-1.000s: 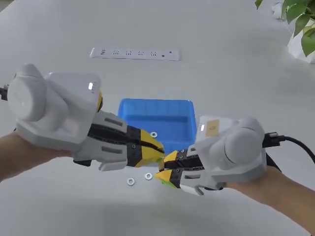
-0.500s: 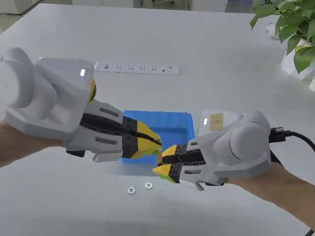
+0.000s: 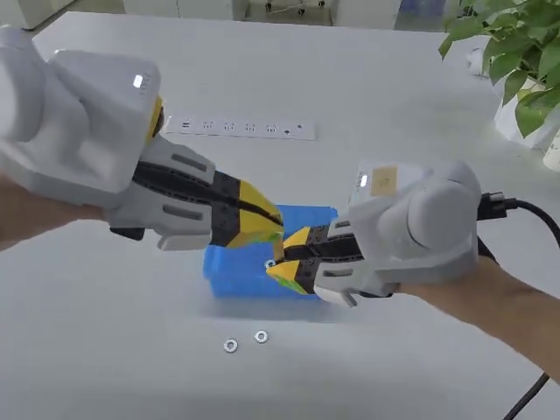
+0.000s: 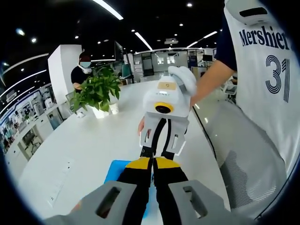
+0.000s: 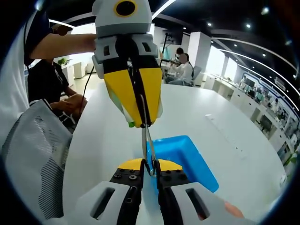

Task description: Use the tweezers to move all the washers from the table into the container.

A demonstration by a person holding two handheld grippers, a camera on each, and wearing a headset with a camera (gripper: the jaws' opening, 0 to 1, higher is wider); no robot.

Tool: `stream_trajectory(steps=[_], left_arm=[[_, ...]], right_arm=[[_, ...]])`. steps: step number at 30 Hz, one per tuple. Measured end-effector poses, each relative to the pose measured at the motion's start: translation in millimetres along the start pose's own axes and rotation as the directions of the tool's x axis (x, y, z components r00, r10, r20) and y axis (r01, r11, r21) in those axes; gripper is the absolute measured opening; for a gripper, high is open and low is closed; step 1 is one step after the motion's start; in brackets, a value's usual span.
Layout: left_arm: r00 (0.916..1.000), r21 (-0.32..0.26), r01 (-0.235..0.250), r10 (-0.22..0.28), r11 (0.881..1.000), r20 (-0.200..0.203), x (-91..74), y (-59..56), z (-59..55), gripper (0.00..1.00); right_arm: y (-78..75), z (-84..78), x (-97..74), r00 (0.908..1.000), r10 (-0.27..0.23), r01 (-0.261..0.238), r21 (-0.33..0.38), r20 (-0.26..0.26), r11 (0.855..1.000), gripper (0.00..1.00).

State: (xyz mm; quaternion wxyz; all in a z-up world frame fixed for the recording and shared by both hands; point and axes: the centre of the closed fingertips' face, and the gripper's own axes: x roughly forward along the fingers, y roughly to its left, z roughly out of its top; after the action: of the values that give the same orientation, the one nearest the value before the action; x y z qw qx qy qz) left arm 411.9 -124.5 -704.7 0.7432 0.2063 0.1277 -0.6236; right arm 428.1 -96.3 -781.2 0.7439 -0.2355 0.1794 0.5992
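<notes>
Two flat silver washers (image 3: 261, 336); left gripper (image 3: 273, 229) and right gripper (image 3: 280, 261) fingers clench thin tweezers (image 5: 146, 140).

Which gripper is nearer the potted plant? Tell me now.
Right. The right gripper is on the blue container's side toward the plant; the left gripper is on the opposite side, farther away.
</notes>
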Motion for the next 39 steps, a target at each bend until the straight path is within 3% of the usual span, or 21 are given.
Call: stream_trajectory(steps=[6,22,33,39], left_arm=[[1.0000,0.007,-0.003,0.003,1.000,-0.001,1.1,12.0,-3.0,0.05],[0.9994,-0.007,-0.012,0.012,1.000,-0.031,11.7,45.1,-30.7,0.05],[0.9985,-0.036,-0.001,-0.001,0.999,-0.054,24.8,50.7,-49.9,0.05],[0.9983,-0.048,-0.004,0.001,0.999,-0.058,27.0,50.6,-54.2,0.05]], right_arm=[[-11.4,0.1,4.9,1.0000,-0.008,0.008,-0.001,0.004,1.000,0.11],[-40.3,-15.1,29.1,0.9999,-0.009,0.009,0.015,-0.009,1.000,0.11],[-44.6,-34.6,42.1,0.9988,0.014,-0.013,0.026,-0.047,1.000,0.11],[-44.4,-40.5,44.3,0.9983,0.018,-0.016,0.036,-0.055,0.999,0.11]])
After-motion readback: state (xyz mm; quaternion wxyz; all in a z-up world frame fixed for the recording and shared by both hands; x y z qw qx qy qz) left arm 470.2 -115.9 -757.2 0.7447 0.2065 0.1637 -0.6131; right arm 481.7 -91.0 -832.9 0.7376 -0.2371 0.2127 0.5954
